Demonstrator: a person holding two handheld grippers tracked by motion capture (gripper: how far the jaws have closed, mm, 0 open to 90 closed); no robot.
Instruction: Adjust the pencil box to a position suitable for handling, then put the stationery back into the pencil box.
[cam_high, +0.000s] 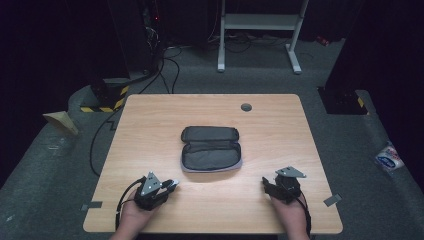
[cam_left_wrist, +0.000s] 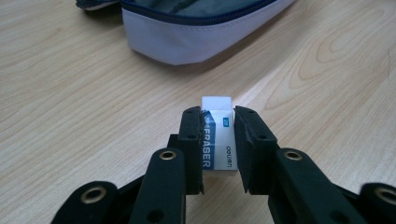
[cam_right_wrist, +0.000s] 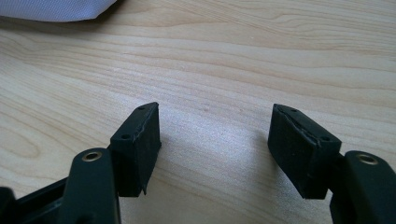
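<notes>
Nearest, at the desk's (cam_high: 150, 115) near edge: two hands, each on a claw. Left claw (cam_left_wrist: 218, 140) at near left, held by the left hand (cam_high: 134, 216), jaws clamped on a white eraser (cam_left_wrist: 218, 135) in a blue-and-white sleeve printed "ERASER"; eraser gripped by its long sides, far end poking out past the jaw tips, just above the wood. Grey three-cornered plate (cam_high: 150, 184) on top of this claw, tilted. Right claw (cam_right_wrist: 215, 140) at near right, held by the right hand (cam_high: 289, 215), jaws wide apart with bare wood grain between them; a similar grey plate (cam_high: 290, 172) on top.

Farther in, near the desk's middle: a pencil case (cam_high: 211, 148), unzipped and laid open flat, dark grey lining facing up, pale outer fabric with a blue zip along the near edge. Well apart from both claws, roughly between them and beyond.

Farther still, near the far edge: a round grey cable grommet (cam_high: 246, 107) set in the wood.

Beyond the desk: grey carpet, black cables (cam_high: 170, 70) on the floor, a white metal frame (cam_high: 260, 30) standing at the back.
</notes>
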